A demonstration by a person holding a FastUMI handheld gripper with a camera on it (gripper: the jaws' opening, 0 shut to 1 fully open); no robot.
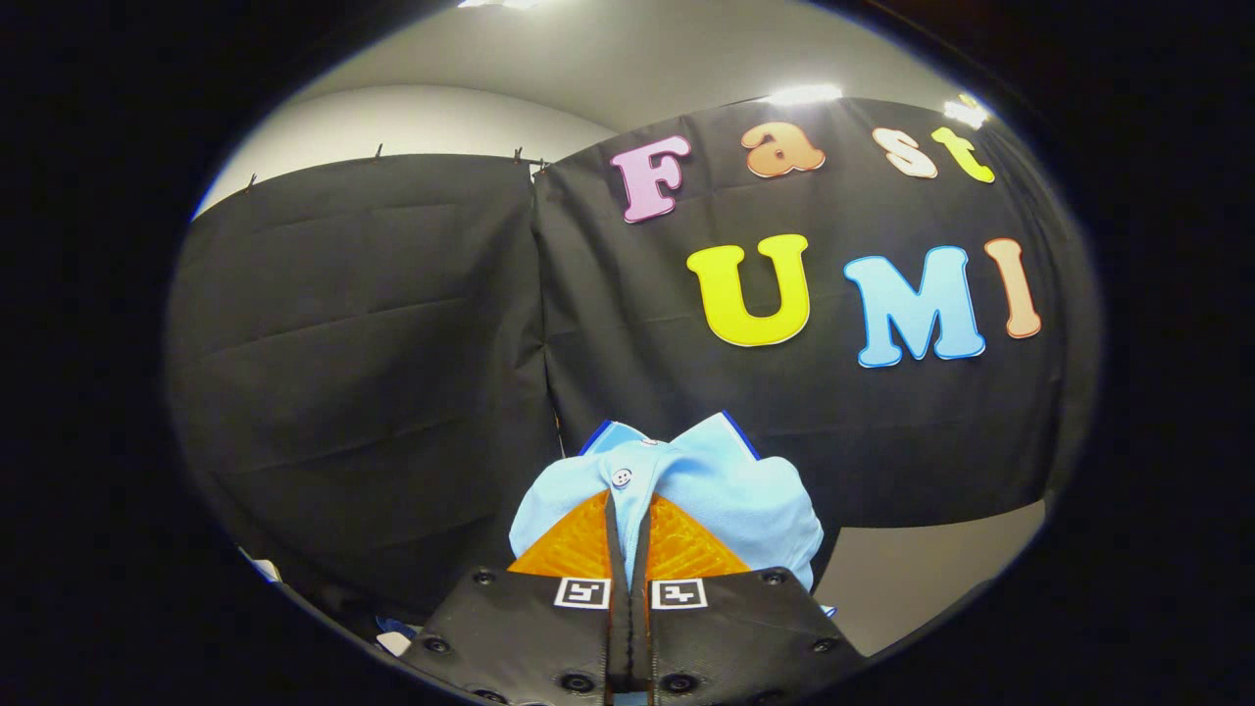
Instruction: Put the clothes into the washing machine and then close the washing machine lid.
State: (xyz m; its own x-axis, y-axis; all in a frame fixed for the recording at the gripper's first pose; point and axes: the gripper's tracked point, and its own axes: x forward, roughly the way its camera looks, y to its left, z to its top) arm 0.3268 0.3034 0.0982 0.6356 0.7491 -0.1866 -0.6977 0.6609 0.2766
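I have the gripper [627, 525] clamped on the light blue shirt [721, 495], both fingers pressed together on its fabric. The shirt bunches over and just ahead of the fingertips, a white button [621, 478] showing, held up before the black cloth wall [363, 343].

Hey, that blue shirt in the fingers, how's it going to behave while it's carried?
The shirt bunches and folds around the closed fingers, so it is probably floppy and will drape. It looks light. The grip takes only a fold, so loose parts may swing or snag.
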